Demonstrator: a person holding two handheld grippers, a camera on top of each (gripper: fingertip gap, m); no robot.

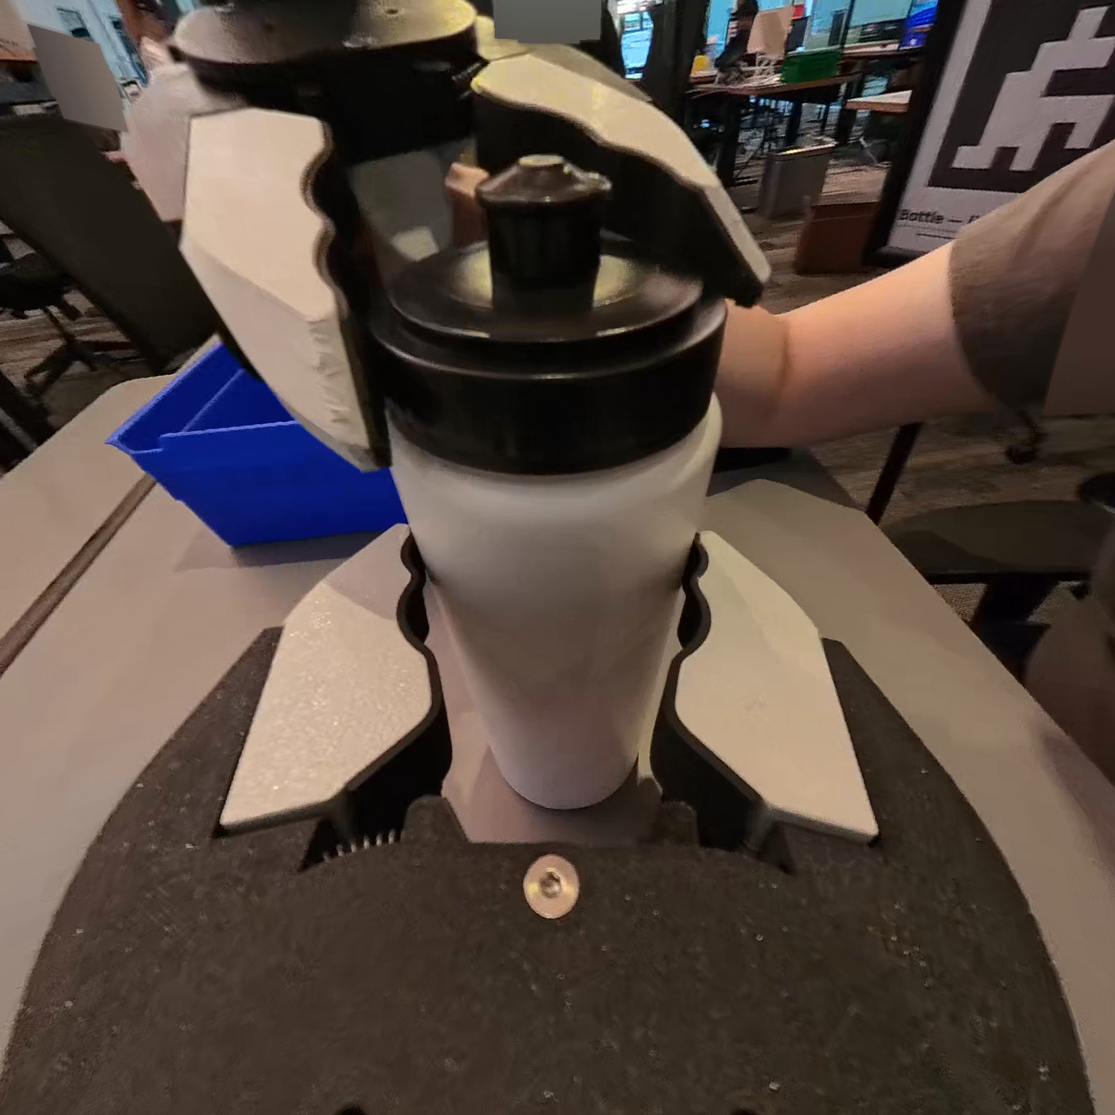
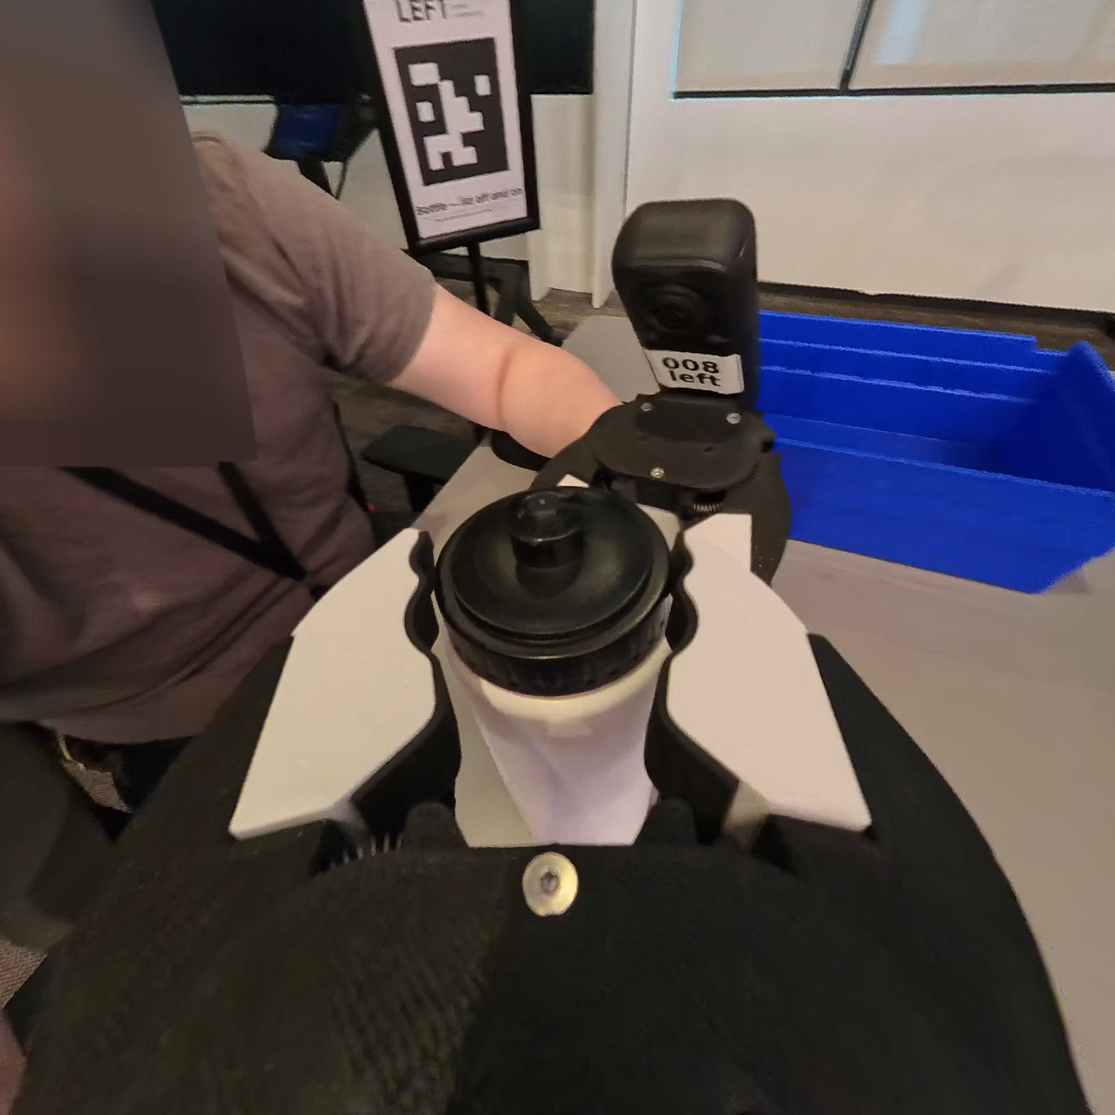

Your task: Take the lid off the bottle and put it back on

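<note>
A white bottle (image 1: 555,603) stands upright on the grey table (image 1: 108,633) with its black lid (image 1: 549,386) on top; the lid has a spout knob. My left gripper (image 1: 552,579) is shut on the bottle's body, one finger on each side. My right gripper (image 1: 552,353) comes down from above and is shut on the lid. In the right wrist view its fingers (image 2: 362,651) flank the lid (image 2: 552,597), with the bottle (image 2: 555,754) below. The left gripper's body (image 2: 682,440) shows behind the bottle.
A blue bin (image 1: 259,482) sits on the table just behind the bottle; it also shows in the right wrist view (image 2: 935,470). A person's forearm (image 1: 844,362) reaches in from the right. A sign stand with a black-and-white marker (image 2: 458,120) stands beyond the table edge.
</note>
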